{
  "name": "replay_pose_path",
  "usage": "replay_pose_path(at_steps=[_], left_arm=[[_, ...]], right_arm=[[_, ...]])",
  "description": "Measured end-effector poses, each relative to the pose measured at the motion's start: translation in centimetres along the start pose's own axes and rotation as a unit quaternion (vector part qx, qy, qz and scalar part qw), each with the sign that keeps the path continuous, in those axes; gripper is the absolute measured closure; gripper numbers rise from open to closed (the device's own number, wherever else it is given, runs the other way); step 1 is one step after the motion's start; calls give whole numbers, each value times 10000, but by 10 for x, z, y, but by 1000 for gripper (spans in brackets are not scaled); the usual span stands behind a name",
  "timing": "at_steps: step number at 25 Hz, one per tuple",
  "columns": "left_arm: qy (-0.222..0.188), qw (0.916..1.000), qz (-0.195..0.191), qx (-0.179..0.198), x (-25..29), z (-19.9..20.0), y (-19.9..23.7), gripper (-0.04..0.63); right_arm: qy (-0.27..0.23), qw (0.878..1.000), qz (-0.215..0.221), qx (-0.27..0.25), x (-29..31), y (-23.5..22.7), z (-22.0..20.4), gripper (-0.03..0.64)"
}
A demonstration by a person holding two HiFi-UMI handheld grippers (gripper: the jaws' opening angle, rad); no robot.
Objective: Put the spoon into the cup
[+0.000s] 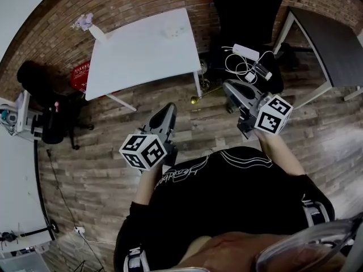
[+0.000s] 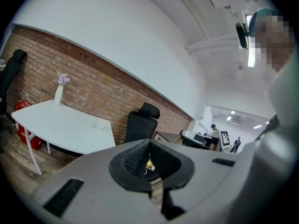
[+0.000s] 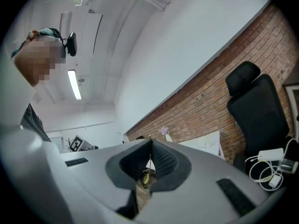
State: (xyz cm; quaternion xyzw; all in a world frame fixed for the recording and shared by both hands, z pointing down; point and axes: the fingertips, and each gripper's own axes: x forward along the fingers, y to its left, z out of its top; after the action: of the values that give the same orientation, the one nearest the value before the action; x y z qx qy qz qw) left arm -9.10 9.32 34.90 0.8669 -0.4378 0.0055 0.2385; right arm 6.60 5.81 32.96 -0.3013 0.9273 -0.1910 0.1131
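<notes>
A white table (image 1: 136, 55) stands some way ahead by the brick wall. On its far right part lies a small pale thing (image 1: 173, 30), too small to tell apart; I make out no spoon or cup. My left gripper (image 1: 168, 111) is held over the wooden floor, short of the table, its jaws shut and empty. My right gripper (image 1: 229, 86) is level beside it, jaws also shut with nothing in them. In the left gripper view the jaw tips of the left gripper (image 2: 149, 142) meet, with the table (image 2: 60, 125) beyond. In the right gripper view the right gripper (image 3: 150, 141) is likewise shut.
A vase with flowers (image 1: 89, 27) stands at the table's far left corner. A black office chair (image 1: 247, 16) with a white power strip and cables (image 1: 243, 58) is right of the table. A dark desk (image 1: 329, 41) stands far right, another black chair (image 1: 45, 98) and a red box (image 1: 81, 75) left.
</notes>
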Motion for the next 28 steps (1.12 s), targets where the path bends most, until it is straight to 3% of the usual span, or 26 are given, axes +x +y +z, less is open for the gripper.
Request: replay_pose_path(at_steps=[8,15,28], left_arm=[[-179,9996,-230,-29,34,43,59,591],[-145,9995,-202,-205,65,50,95,591],[50,9996,68,-284,183,106,200,591]], right_arm=[[-154,9993,-252,-238,60,-25,19,618],[-89,9991,-358,-216,89,-61,23,618],[41,9996,-244,138,211,-195,48,618]])
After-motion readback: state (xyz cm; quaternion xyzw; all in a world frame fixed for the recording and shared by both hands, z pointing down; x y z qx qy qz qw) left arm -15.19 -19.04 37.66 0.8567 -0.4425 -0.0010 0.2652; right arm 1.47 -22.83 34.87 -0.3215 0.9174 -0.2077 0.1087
